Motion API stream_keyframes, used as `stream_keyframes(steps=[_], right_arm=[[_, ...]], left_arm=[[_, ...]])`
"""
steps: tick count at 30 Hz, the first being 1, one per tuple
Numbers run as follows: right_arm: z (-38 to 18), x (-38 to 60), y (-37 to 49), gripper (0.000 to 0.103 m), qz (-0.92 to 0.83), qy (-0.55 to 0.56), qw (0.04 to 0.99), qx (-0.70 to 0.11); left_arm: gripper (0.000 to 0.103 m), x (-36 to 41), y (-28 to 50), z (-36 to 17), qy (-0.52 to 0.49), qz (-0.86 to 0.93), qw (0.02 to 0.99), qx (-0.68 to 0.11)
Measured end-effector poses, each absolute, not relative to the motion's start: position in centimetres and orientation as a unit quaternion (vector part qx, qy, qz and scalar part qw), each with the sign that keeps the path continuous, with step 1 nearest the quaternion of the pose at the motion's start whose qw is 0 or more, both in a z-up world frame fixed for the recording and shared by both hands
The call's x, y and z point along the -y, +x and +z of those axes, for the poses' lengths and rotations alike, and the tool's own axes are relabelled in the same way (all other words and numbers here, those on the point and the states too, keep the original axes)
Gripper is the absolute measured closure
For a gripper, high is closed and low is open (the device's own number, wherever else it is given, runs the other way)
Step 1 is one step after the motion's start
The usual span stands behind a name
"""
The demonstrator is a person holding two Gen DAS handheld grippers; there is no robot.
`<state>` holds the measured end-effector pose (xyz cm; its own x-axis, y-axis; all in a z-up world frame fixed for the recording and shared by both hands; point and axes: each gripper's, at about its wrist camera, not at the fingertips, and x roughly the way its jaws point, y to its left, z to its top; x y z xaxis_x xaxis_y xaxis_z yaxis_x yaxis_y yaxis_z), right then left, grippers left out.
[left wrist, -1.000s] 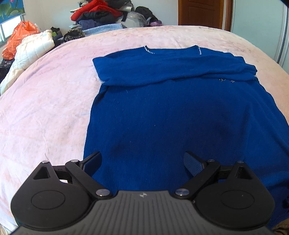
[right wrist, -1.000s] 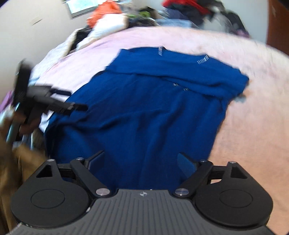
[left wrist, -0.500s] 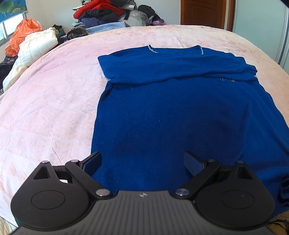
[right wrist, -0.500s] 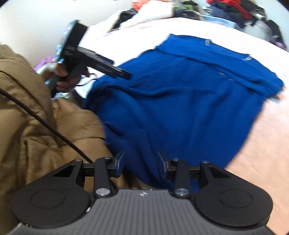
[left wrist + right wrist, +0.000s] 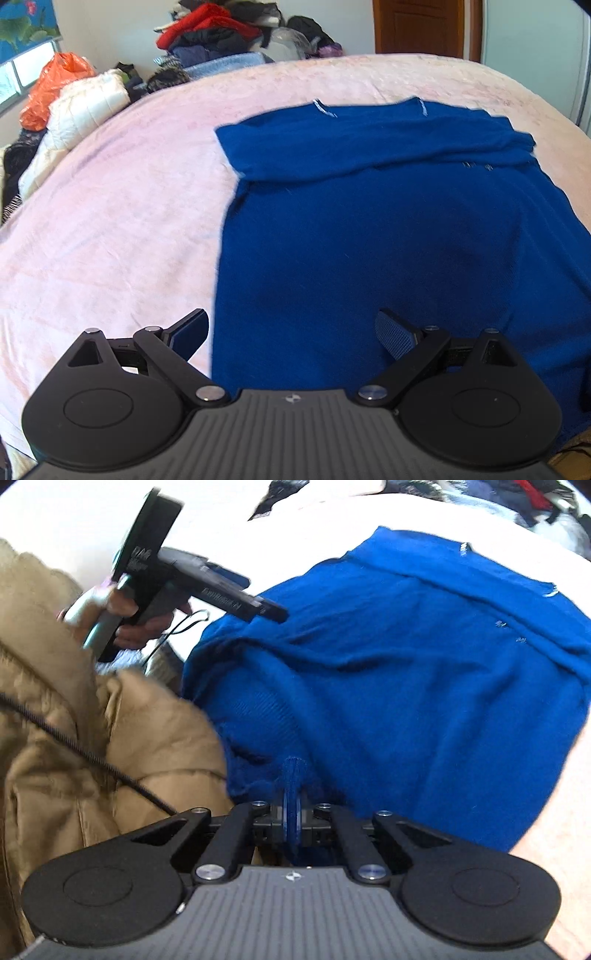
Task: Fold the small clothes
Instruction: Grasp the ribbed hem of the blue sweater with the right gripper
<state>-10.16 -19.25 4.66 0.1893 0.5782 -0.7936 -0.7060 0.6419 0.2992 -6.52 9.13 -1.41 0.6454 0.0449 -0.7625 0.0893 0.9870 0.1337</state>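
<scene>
Right gripper (image 5: 292, 775) has swung down to the near hem of the blue sweater (image 5: 388, 236) and its jaws have just been closing, now pinched tight on a little bunch of fabric at the bottom edge. Left gripper (image 5: 291, 332) has barely shifted, hanging over the sweater's left edge with fingers wide apart and nothing between them. The sweater lies flat on the pink bedspread (image 5: 110, 221), sleeves already folded across the chest. Worry from here: that pinch looks thin, maybe only the top layer, so lifting could peel the layers apart. And with just one corner held, the hem would drag crooked.
</scene>
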Motion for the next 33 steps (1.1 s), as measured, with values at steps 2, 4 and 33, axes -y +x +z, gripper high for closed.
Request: stream_keyframes(steps=[2,4,33], right_arm=[[5.5,20.7,-8.9,0.097,0.386,-0.025,0.802,-0.455],[6.0,22.3,-7.4,0.097,0.348,0.024,0.833,-0.43],[1.7,20.4,-1.1,0.075,0.393,0.017,0.77,-0.502]], left_arm=[[0.005,-9.8,-6.4,-0.9,0.077,-0.003,0.906,-0.415],[0.005,-10.6,-6.1,-0.5,0.071,0.007,0.909,-0.412],[0.005,-13.7,-5.8,-0.9,0.02,-0.008,0.895,-0.446]])
